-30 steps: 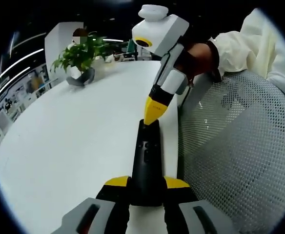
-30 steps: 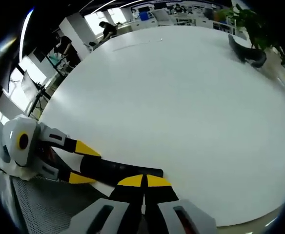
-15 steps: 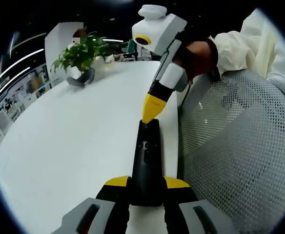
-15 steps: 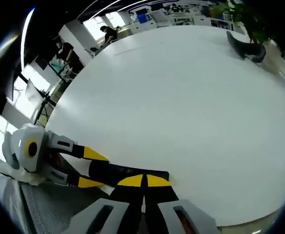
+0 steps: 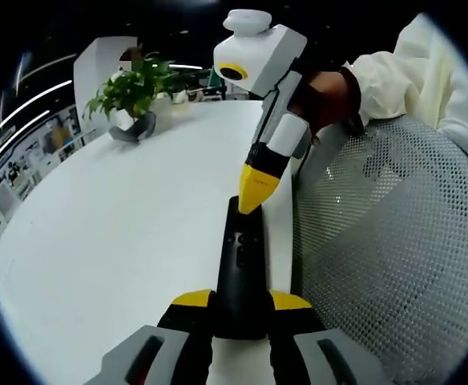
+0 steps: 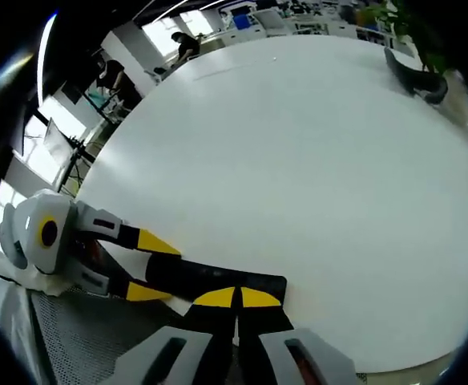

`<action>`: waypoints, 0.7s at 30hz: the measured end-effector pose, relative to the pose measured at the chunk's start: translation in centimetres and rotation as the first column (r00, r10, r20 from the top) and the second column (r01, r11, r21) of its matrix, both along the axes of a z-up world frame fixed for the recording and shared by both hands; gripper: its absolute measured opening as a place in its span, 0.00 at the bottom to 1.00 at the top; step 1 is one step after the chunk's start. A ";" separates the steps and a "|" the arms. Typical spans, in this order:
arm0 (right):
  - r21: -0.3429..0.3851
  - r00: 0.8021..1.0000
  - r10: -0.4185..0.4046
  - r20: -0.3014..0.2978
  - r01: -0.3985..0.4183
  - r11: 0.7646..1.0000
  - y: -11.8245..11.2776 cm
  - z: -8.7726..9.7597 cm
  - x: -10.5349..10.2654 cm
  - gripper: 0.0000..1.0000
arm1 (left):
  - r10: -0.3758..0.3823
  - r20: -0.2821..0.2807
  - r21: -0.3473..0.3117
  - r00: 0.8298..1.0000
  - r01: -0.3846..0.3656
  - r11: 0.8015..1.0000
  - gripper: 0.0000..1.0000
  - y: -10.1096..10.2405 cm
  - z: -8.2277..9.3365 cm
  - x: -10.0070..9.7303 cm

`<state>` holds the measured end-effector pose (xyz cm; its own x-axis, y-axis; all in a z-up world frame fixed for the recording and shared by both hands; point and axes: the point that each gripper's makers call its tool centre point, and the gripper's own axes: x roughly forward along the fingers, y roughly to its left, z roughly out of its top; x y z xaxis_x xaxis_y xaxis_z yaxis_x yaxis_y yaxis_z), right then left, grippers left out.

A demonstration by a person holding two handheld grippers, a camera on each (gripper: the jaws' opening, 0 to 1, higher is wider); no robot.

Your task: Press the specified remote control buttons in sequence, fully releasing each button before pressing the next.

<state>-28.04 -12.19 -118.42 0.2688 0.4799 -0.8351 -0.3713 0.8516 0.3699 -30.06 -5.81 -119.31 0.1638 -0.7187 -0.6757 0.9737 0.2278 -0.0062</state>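
While left gripper [image 5: 240,309] clamps remote [image 5: 240,269], markings unreadable.

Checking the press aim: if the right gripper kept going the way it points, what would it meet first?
Likely the remote control: the shut right gripper tips point at its far end, seemingly touching or nearly so; the left gripper clamps the near end.

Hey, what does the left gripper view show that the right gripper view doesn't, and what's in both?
Left gripper view alone: the buttons on the remote's face, the right gripper's shut yellow tip on its far end, a mesh chair back, and a cream sleeve.

Right gripper view alone: the office behind the table and the remote's side profile.

Both: the black remote clamped by the left gripper, the white table, and the potted plant.
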 end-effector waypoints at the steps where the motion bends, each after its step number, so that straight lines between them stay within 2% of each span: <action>1: -0.003 1.000 0.000 0.001 0.000 1.000 0.0 0.0 0.0 0.00 | 0.000 0.000 0.000 1.000 0.000 1.000 0.25 0.0 0.0 0.0; 21: 0.045 0.998 -0.060 -0.035 0.062 0.997 -0.2 0.0 0.2 0.00 | -0.002 0.002 0.005 1.000 0.002 1.000 0.25 -0.1 0.0 0.1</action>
